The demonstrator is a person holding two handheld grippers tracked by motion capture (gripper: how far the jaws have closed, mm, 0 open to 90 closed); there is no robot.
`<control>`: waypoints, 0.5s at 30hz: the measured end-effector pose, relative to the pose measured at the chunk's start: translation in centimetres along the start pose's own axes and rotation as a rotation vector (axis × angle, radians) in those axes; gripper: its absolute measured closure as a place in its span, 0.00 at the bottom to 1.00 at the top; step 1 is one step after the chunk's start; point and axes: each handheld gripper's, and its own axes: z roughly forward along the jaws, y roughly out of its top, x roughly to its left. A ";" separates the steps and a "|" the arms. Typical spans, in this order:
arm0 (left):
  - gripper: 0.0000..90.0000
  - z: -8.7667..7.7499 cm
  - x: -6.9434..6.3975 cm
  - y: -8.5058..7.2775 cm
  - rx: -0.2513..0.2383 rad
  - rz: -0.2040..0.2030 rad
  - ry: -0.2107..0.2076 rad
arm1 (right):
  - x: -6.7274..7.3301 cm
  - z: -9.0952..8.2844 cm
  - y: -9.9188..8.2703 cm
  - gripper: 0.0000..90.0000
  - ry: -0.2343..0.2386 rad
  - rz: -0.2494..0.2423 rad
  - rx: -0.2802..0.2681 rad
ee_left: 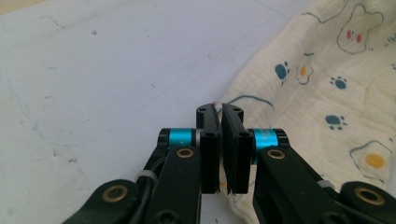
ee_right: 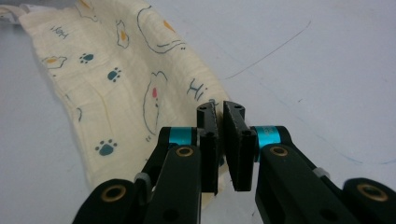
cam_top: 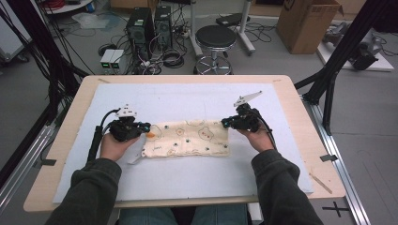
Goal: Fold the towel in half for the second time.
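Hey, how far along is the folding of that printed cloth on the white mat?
Done: the cream printed cloth already lies as a narrow band on the white mat, apparently folded once. In hand: the left tool and the right tool each pinch an end of its far edge. Left: probably bringing the ends together for the next fold, then letting go.

You've got one printed cloth (cam_top: pixel 190 138) on the white mat (cam_top: pixel 187 98), two grippers at its ends, one stool (cam_top: pixel 215 37) beyond the table.

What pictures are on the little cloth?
The cloth is cream with bunnies, blue paw prints and fried eggs, clearest in the left gripper view.
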 end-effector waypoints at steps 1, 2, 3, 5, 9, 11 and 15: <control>0.95 -0.1 -0.2 0.0 -0.014 0.003 0.001 | 0.2 0.0 -0.1 0.94 0.005 0.001 0.008; 0.95 -0.3 -0.4 0.0 -0.026 0.007 -0.001 | 0.4 0.0 -0.1 0.94 0.007 0.002 0.016; 0.95 -0.4 -0.5 -0.1 -0.028 0.010 -0.003 | 0.6 0.0 -0.1 0.94 0.011 -0.012 0.015; 0.95 -0.6 -0.9 -0.4 -0.025 0.019 -0.007 | 1.0 -0.3 0.1 0.94 0.009 -0.027 0.008; 0.95 -1.2 -1.3 -0.8 -0.031 0.029 -0.013 | 1.7 -0.7 0.1 0.94 0.018 -0.048 0.016; 0.95 -1.4 -1.7 -0.9 -0.041 0.039 -0.017 | 2.0 -0.7 0.0 0.94 0.024 -0.053 0.032; 0.95 -1.7 -2.3 -1.3 -0.045 0.054 -0.022 | 2.5 -0.6 -0.1 0.94 0.037 -0.062 0.059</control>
